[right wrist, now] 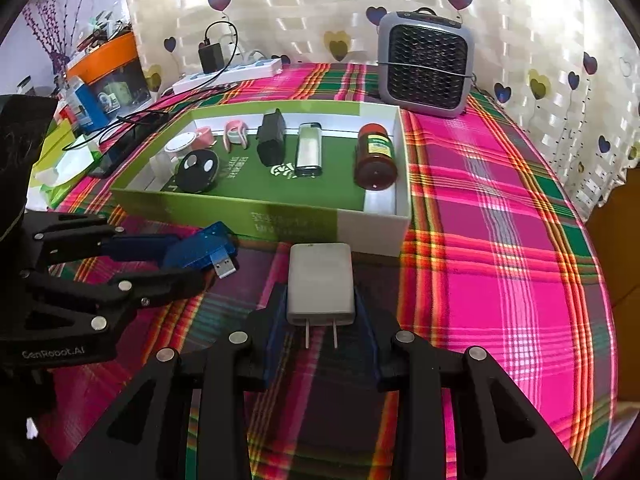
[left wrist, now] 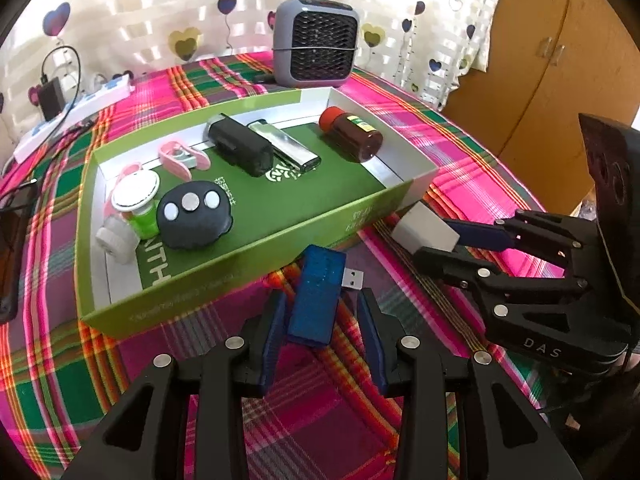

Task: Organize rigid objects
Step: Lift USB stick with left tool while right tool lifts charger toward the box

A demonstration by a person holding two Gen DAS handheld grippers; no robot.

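Left claw [left wrist: 322,320]: my jaws stand partly open around the blue USB stick [left wrist: 318,292]; whether the pads press it I cannot tell.
Right claw [right wrist: 320,312]: closed on the white charger [right wrist: 320,282], prongs toward me.
Stick's place: just near of the green box [left wrist: 224,276], plug pointing far-right.
Charger's place: just near of the box's white right end, held between my pads.
Long axes: both run near-to-far, toward the box's near wall.
Nearer hand: left for the stick, right for the charger.
Edges: near wall must be cleared, I judge.
Open room: bare floor between lighter [right wrist: 309,150] and brown jar [right wrist: 375,156]; checked cloth [right wrist: 500,240] free to the right.
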